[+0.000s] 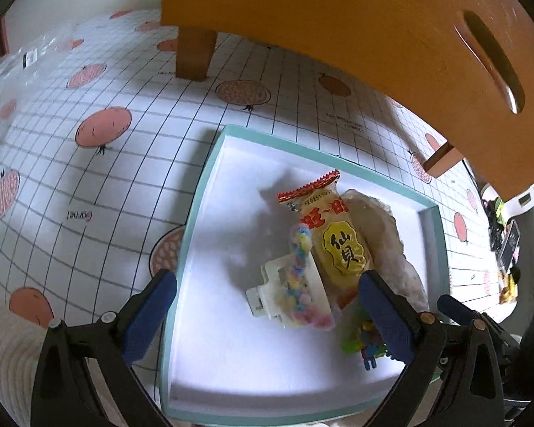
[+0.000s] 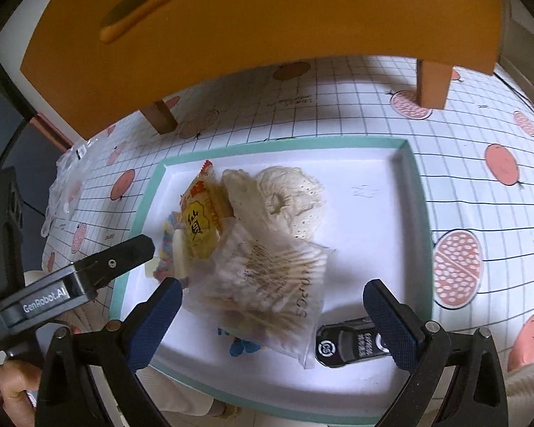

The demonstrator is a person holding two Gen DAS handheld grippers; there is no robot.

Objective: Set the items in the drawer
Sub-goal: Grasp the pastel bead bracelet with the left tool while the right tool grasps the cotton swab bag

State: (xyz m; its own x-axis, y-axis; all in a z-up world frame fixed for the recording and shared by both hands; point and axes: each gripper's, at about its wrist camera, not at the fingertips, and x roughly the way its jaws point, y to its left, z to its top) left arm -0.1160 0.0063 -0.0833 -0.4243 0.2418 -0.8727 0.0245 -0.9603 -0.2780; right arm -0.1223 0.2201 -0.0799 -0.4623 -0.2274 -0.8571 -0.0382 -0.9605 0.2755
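A shallow white drawer with a teal rim (image 1: 195, 210) (image 2: 418, 192) stands pulled out from under an orange wooden stand (image 1: 338, 17) (image 2: 231, 35). Inside lie a yellow snack packet (image 1: 341, 242) (image 2: 201, 217), a white hair clip (image 1: 267, 295), a pastel candy bag (image 1: 299, 277), a cream lace cloth (image 2: 288, 199), a clear bag of cotton swabs (image 2: 267, 281), a black device (image 2: 349, 347) and a small blue-green toy (image 1: 365, 347). My left gripper (image 1: 267, 313) hovers open over the clip and candy. My right gripper (image 2: 274, 320) hangs open above the swab bag. Neither holds anything.
The drawer rests on a white grid tablecloth with pink fruit prints (image 1: 103, 128) (image 2: 459, 270). The stand's legs (image 1: 194, 53) (image 2: 432, 82) stand behind the drawer. Crumpled clear plastic (image 1: 25, 60) lies at the table's far left. A hand (image 2: 14, 388) grips the left tool.
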